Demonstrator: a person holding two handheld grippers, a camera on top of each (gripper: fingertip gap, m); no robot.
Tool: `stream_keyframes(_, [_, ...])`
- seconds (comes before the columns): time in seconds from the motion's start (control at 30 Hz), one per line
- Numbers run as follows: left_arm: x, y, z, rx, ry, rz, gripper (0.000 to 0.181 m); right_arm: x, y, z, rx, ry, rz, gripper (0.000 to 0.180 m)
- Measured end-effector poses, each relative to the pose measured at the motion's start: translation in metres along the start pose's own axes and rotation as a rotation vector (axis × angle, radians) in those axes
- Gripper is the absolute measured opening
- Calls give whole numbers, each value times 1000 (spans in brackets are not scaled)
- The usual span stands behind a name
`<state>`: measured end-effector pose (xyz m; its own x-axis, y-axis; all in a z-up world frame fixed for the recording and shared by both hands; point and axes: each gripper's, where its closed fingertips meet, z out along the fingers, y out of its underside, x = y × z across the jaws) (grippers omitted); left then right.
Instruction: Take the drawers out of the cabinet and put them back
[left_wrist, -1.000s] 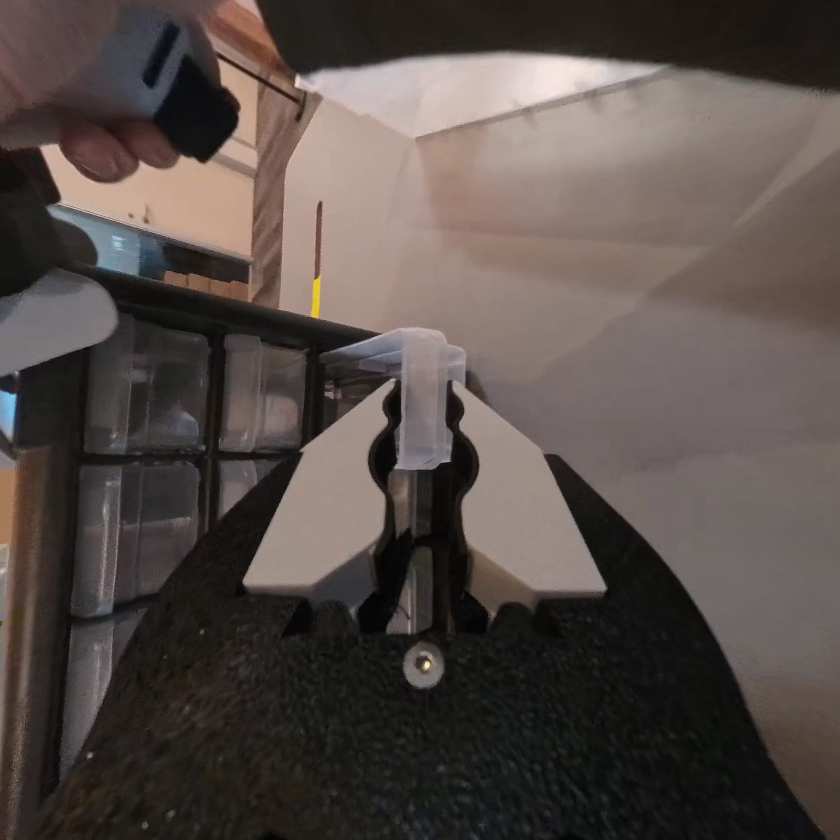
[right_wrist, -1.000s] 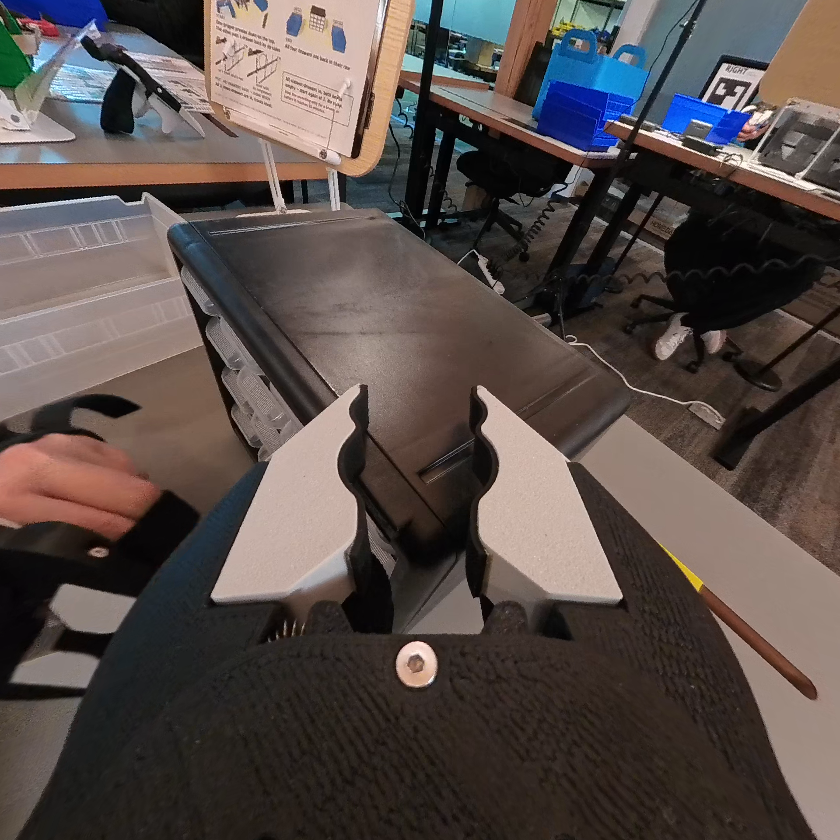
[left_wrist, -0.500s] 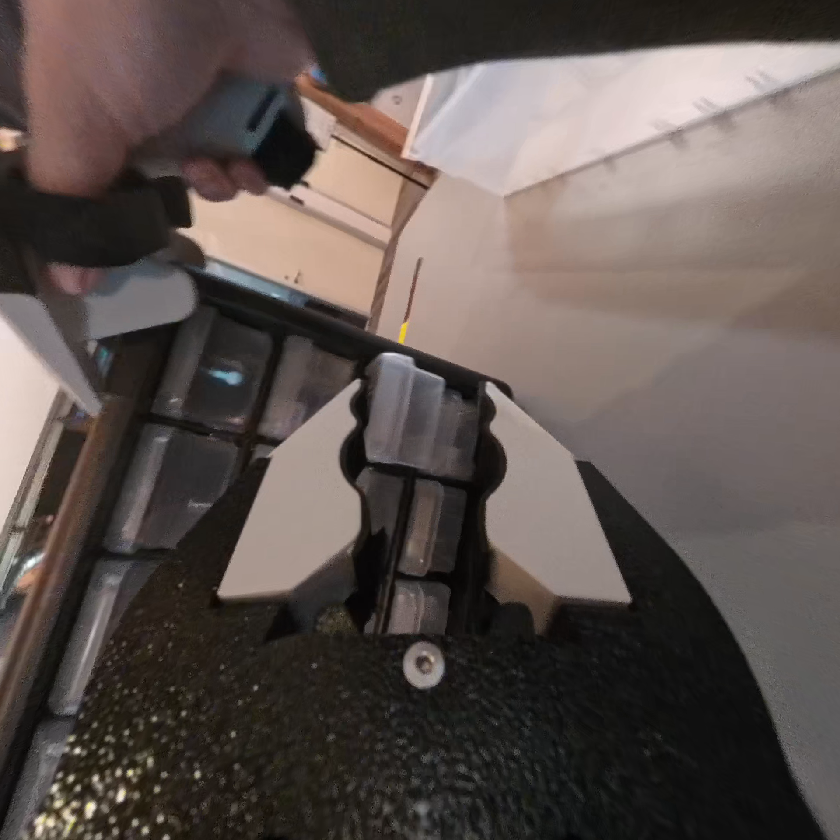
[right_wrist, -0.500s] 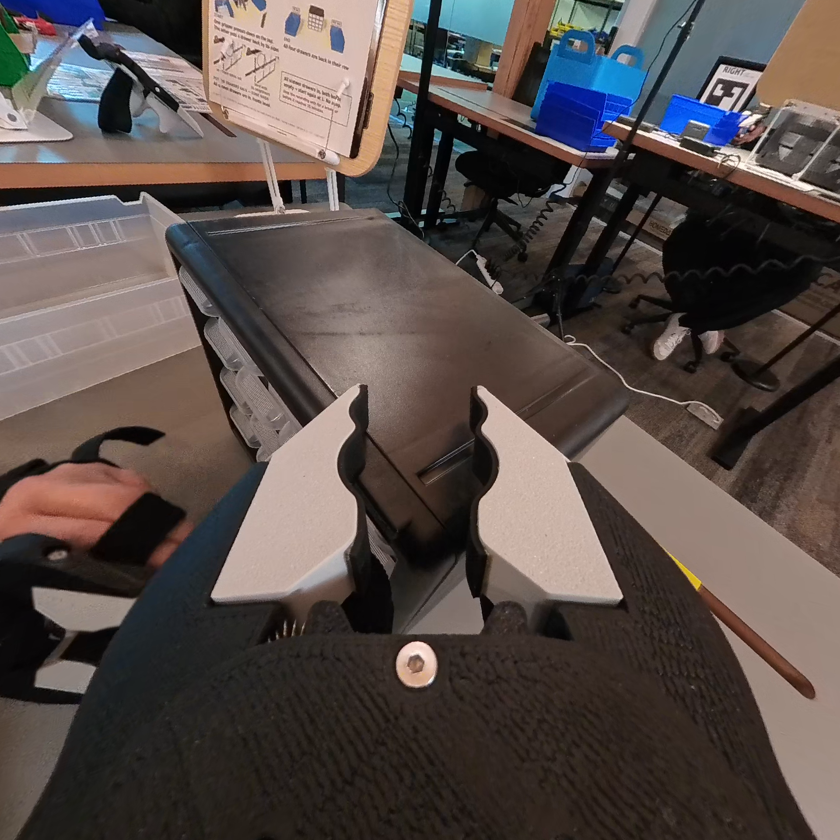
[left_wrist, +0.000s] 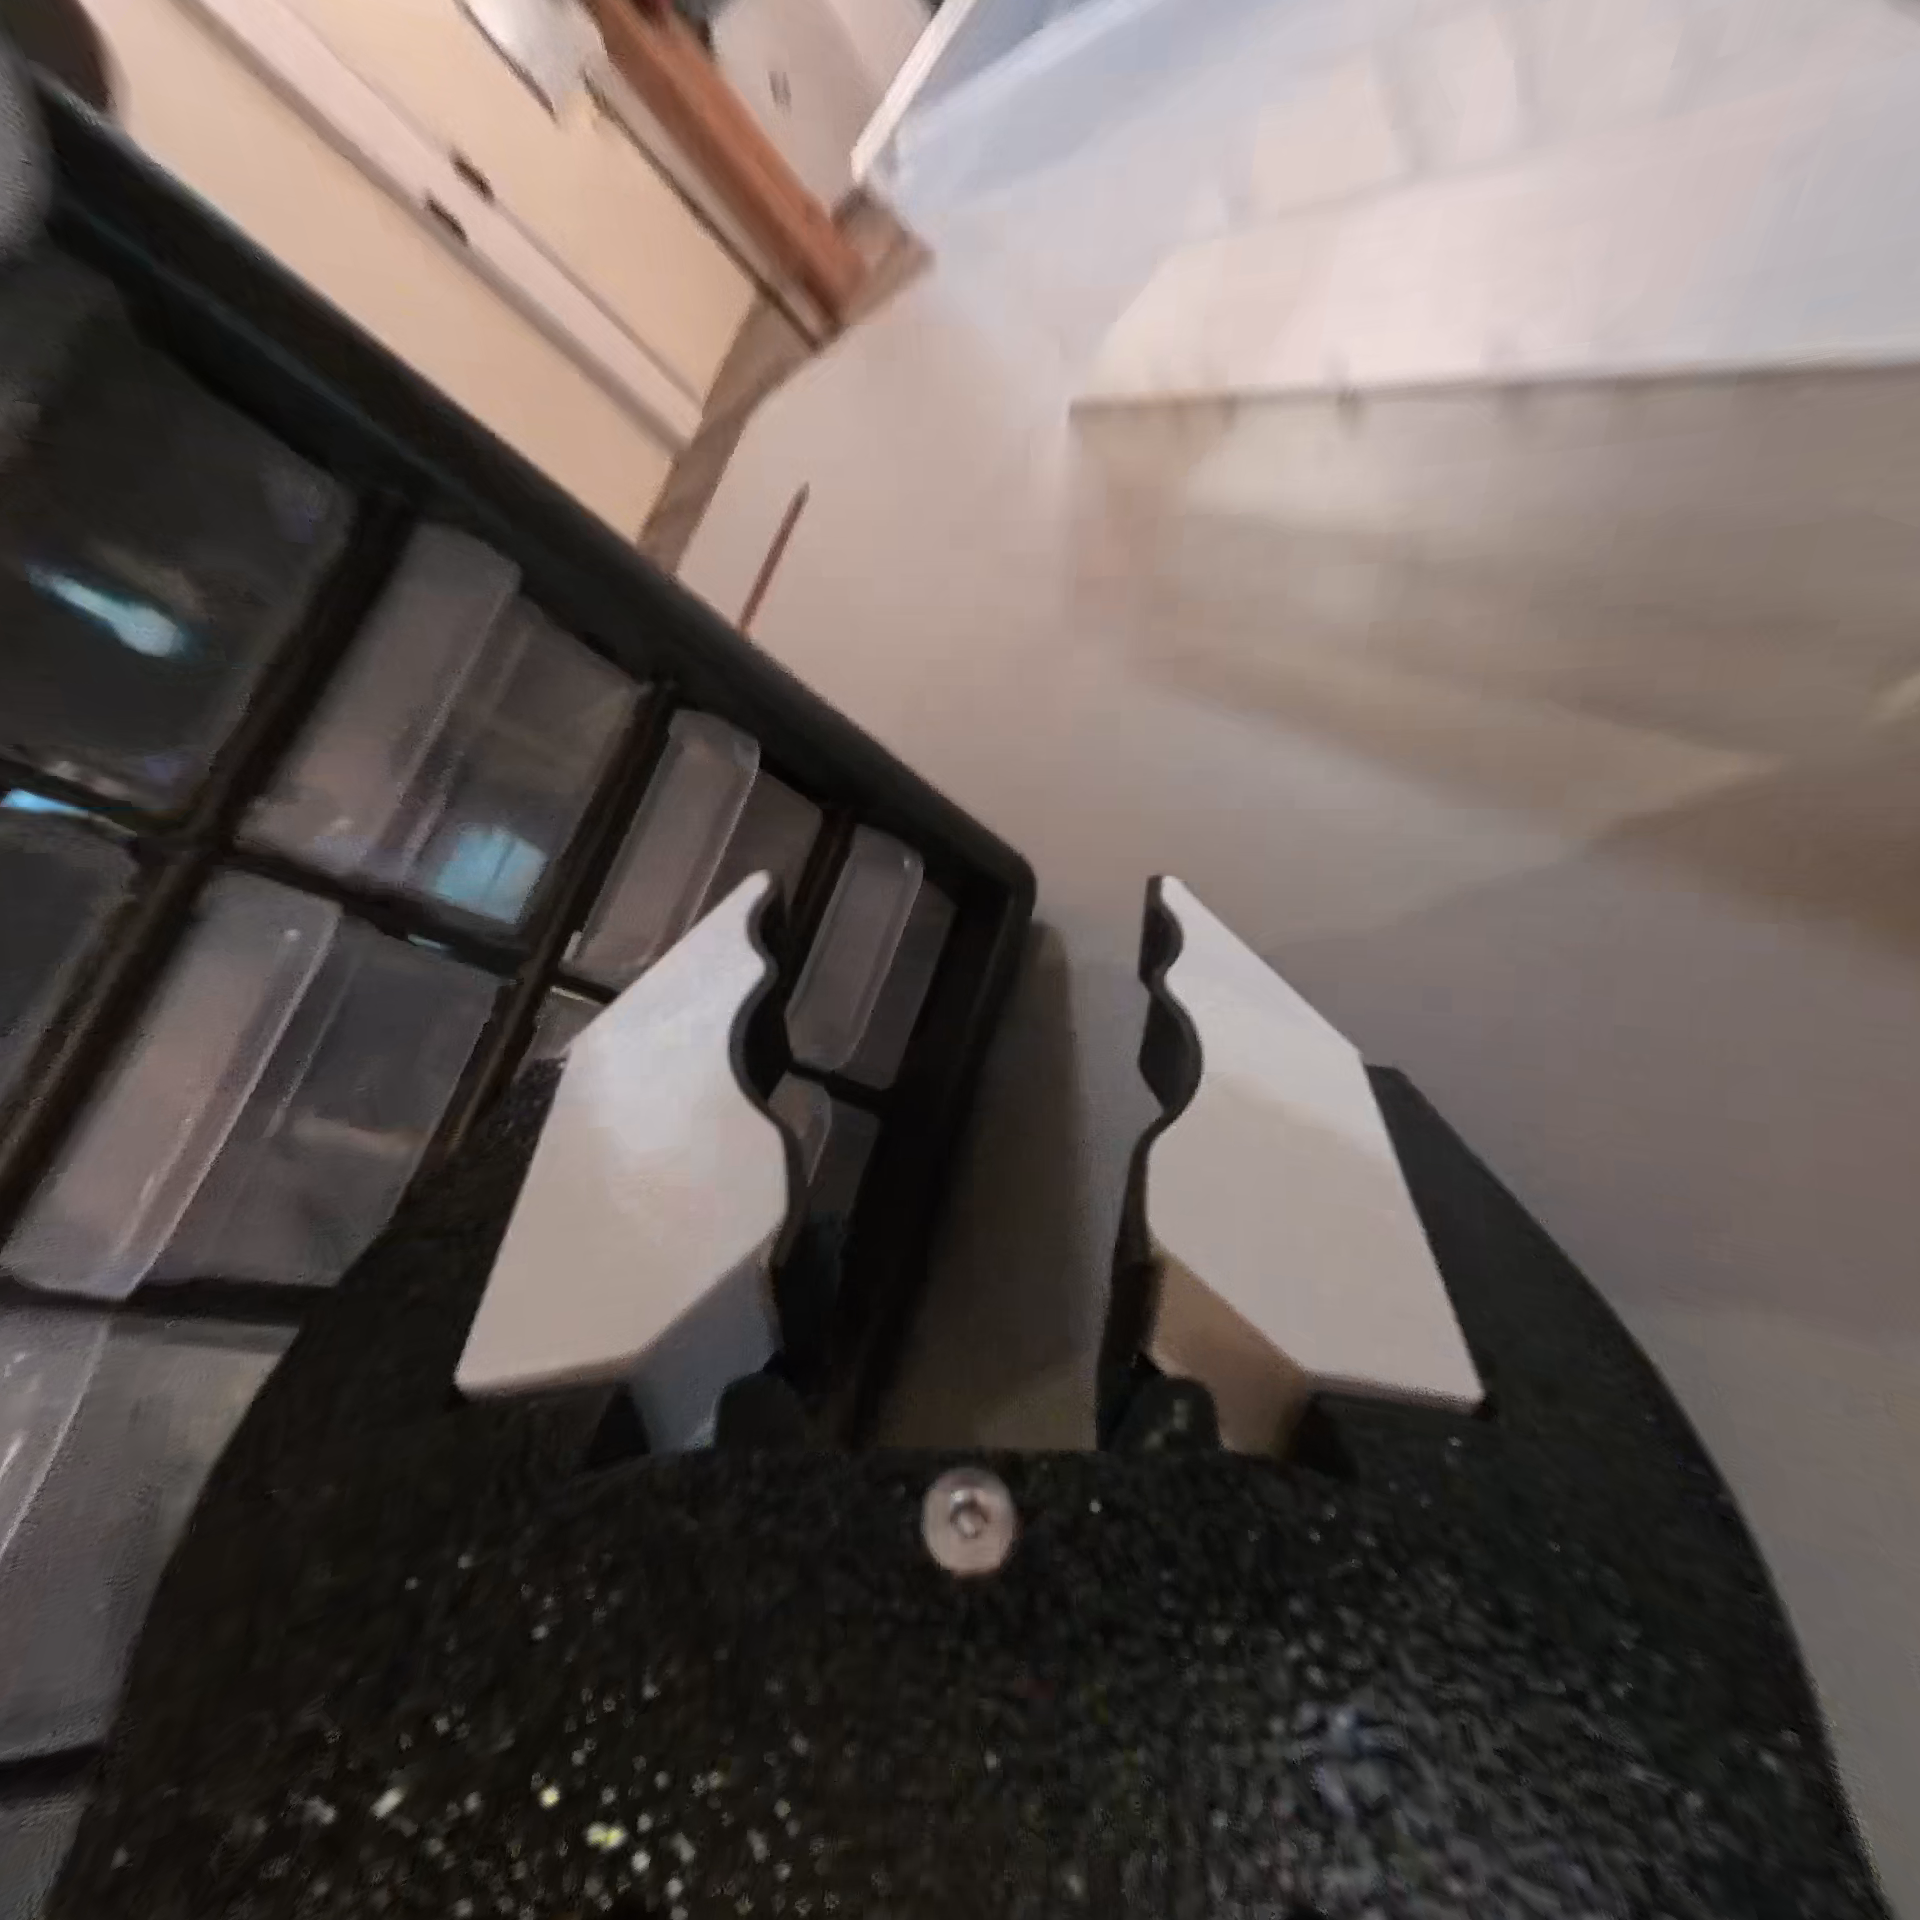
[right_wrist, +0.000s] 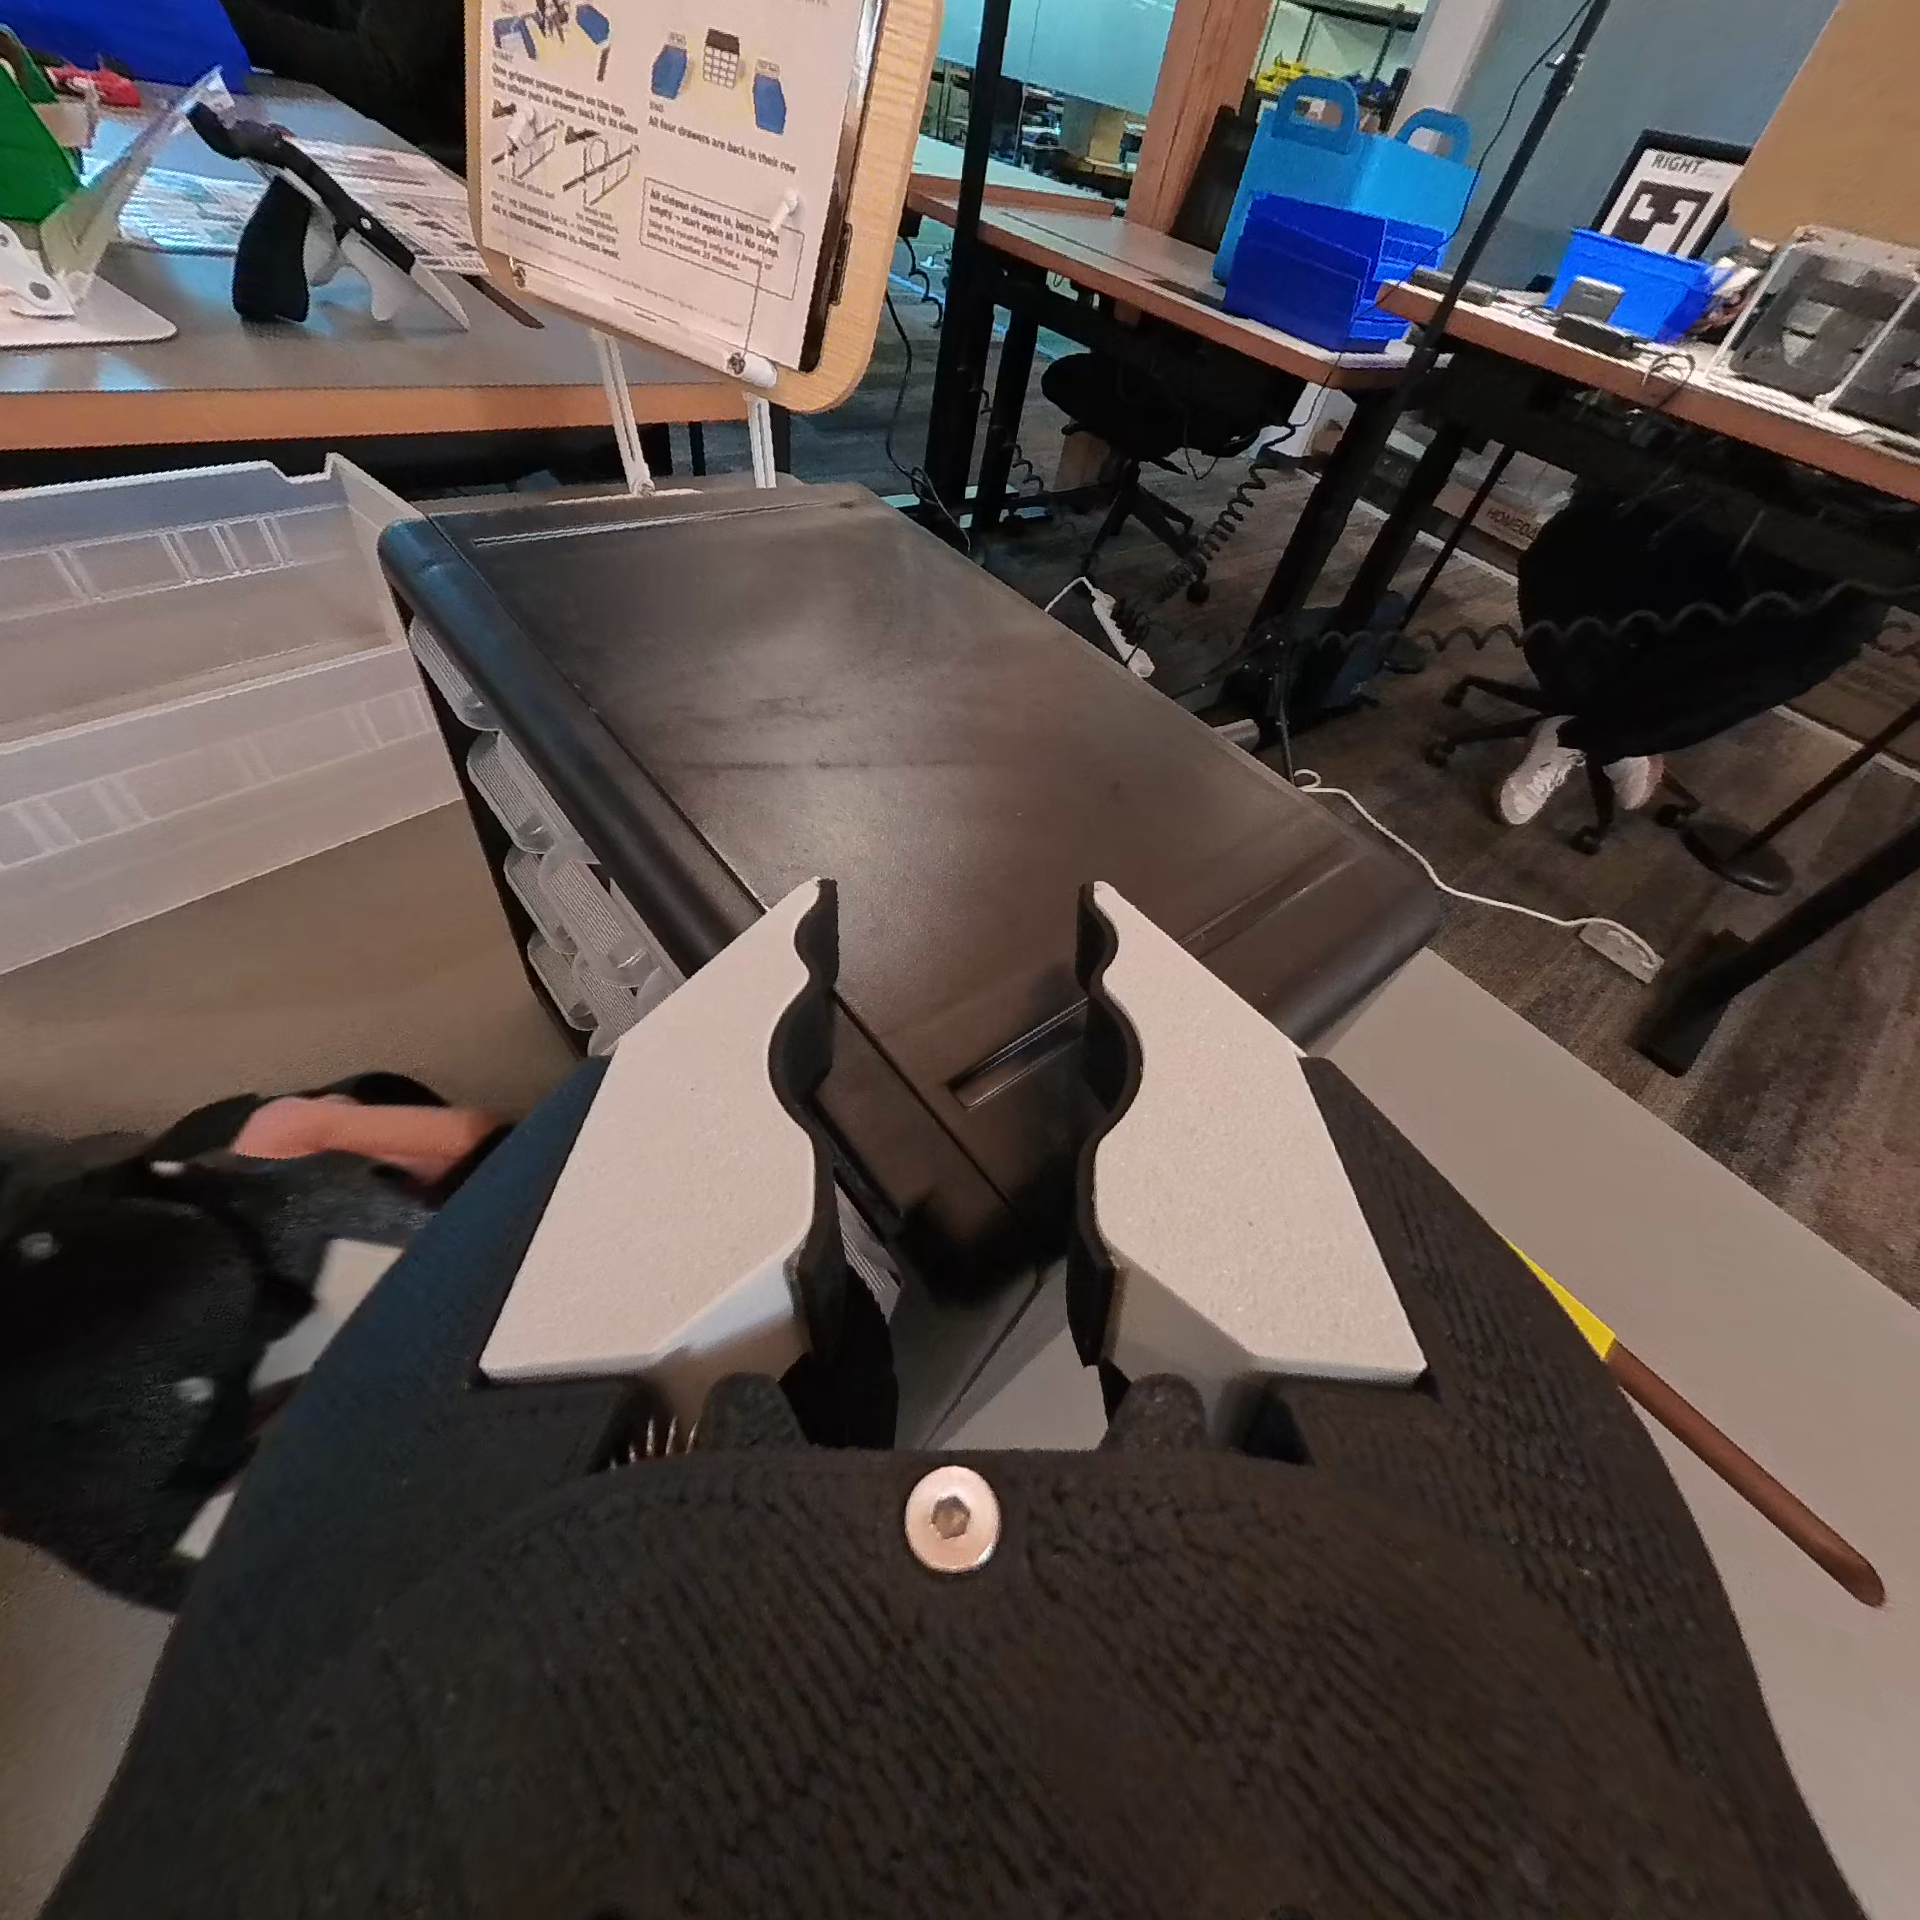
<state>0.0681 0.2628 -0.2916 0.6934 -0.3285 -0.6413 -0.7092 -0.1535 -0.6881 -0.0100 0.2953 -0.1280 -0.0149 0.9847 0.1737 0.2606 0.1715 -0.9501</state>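
The black cabinet (left_wrist: 623, 623) fills the left of the left wrist view, its slots holding several clear drawers. The corner drawer (left_wrist: 862, 956) sits pushed into its slot. My left gripper (left_wrist: 956, 925) is open and empty, just off the cabinet's corner, with that drawer showing between its fingers. In the right wrist view my right gripper (right_wrist: 956, 904) is open, its fingers straddling the near corner of the cabinet top (right_wrist: 883, 748). Drawer handles (right_wrist: 540, 831) line the cabinet's left face.
A large clear plastic bin (right_wrist: 156, 675) stands left of the cabinet. An instruction board (right_wrist: 675, 156) stands behind it. A brown stick with yellow tape (right_wrist: 1714, 1455) lies on the grey table at the right. The hand holding the left gripper (right_wrist: 353, 1132) is low at the left.
My left gripper pushed the clear corner drawer into its slot, let go of it, opened wide and drew back to the right. My right gripper has stayed on the cabinet top.
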Motion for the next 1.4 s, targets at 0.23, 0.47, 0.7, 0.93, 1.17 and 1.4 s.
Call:
stream_keyframes(0.23, [-5, -20, -64, 363, -208, 109, 64, 1, 1, 0, -12, 9, 16, 46])
stream_keyframes(0.47, [-52, -6, -108, 503, -324, -160, 68, 5, -2, 4, -40, 96, -15, 53])
stream_keyframes(0.7, [-101, 12, -140, 537, -545, -205, 84, -8, -64, -21, 241, 387, -273, 58])
stream_keyframes(0.93, [-142, 48, -164, 530, -666, -377, 88, -43, -44, -43, 423, 582, -350, 53])
stream_keyframes(1.17, [-161, 84, -172, 513, -688, -542, 82, -105, 39, -6, 408, 551, -374, 52])
stream_keyframes(1.4, [-161, 98, -171, 583, -568, -684, 66, -160, 72, 76, 143, 421, -811, 42])
